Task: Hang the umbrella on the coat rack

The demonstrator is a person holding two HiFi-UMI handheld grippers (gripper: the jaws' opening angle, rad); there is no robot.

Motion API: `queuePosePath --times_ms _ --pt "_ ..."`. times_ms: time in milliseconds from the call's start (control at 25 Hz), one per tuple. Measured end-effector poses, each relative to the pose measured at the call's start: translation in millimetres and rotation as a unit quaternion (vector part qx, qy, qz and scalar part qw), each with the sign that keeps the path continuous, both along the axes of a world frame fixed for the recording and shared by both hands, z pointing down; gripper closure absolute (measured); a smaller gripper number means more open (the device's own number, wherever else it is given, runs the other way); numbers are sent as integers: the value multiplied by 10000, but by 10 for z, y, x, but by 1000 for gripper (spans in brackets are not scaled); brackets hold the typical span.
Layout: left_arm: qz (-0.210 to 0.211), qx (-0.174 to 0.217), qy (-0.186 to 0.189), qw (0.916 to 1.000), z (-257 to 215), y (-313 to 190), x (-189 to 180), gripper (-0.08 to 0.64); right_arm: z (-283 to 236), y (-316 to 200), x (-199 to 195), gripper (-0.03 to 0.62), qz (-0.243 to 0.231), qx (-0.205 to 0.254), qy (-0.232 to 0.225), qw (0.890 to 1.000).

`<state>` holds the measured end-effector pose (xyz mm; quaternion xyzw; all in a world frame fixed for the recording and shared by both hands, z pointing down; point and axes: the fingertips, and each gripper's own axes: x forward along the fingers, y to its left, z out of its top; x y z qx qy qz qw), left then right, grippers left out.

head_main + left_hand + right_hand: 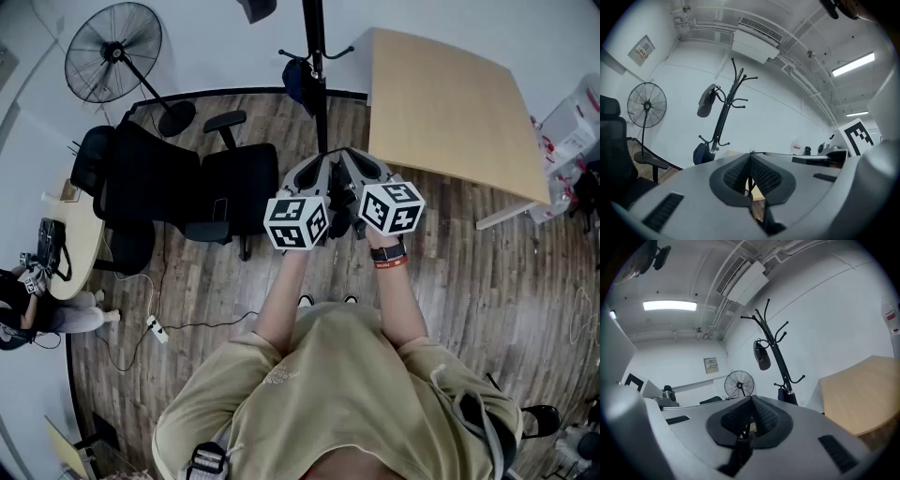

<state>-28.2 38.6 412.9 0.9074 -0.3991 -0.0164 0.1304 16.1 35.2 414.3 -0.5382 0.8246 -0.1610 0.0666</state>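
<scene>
A standing fan (112,52) and a black office chair (187,183) are sitting left of the coat rack (317,66), and a wooden table (450,103) is standing right of it. A dark cap-like thing (707,101) is hanging high on the rack. The umbrella (298,80), dark blue and folded, is hanging from a low hook. The left gripper (750,154) and right gripper (751,398) are facing the rack, each with its jaws pressed together, empty.

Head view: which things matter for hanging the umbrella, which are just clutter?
Job: coat rack; blue bundle on its low hook, likely the umbrella; left tongs and right tongs, both shut.
Lying about: fan, office chair, table, cap.
</scene>
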Motion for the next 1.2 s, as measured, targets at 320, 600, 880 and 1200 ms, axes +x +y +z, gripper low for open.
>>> queuePosePath --times_ms 320,600,880,1200 --pt "-236 -9 46 9997 4 120 175 537 -9 173 168 577 -197 14 -15 9998" --pt "-376 -63 -116 9992 62 289 303 537 39 273 302 577 -384 50 -232 9990" --pt "-437 -192 -187 9987 249 56 306 537 231 64 260 577 -323 -24 -460 9984" --pt "-523 -309 21 9982 278 -593 283 537 282 -539 226 577 -365 -260 -415 9981"
